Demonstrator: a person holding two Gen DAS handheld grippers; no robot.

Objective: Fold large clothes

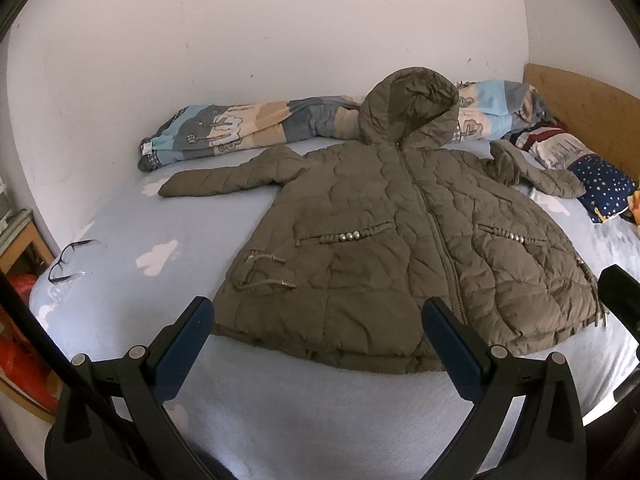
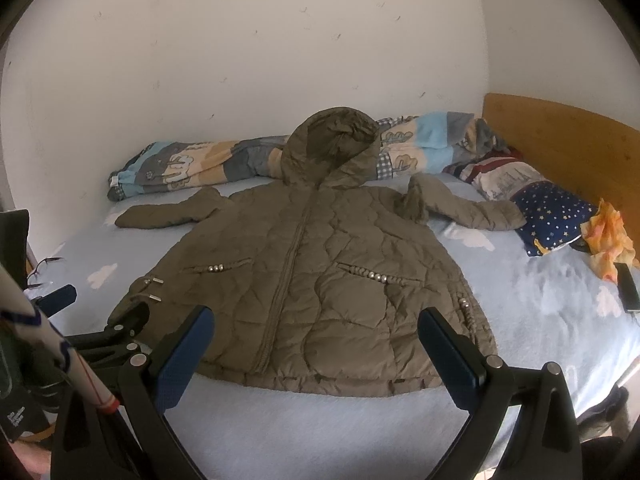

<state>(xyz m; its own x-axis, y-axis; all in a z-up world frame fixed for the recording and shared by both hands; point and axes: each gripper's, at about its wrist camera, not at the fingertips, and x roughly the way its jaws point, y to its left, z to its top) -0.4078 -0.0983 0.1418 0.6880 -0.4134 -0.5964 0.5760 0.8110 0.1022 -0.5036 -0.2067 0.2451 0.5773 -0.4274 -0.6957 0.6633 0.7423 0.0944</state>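
A padded olive jacket (image 1: 404, 240) lies front-up and zipped on the pale blue bed (image 1: 320, 408), hood (image 1: 408, 108) toward the far wall, hem toward me, as I hold my two tongs above the near edge of the mattress. My left tongs (image 1: 318, 322) are spread wide and hold nothing; my right tongs (image 2: 316, 330) are spread just as wide, also empty, both hanging over the hem without touching it. The left sleeve (image 1: 224, 178) runs out straight to the left; the right sleeve (image 2: 468, 206) is bunched at the shoulder, its cuff resting near a starry blue pillow (image 2: 556, 216). Nothing looks folded yet, so I judge the first step is bringing the sleeves in across the chest. To do it well I would pinch each sleeve near the cuff, taking the full padded thickness, lift it enough to clear the body, and lay it flat; the crumpled right shoulder likely needs smoothing first. Glasses (image 1: 70, 262) lie at the left near edge, well apart from the jacket, and a phone (image 2: 628, 292) sits far right; both are worth steering clear of.
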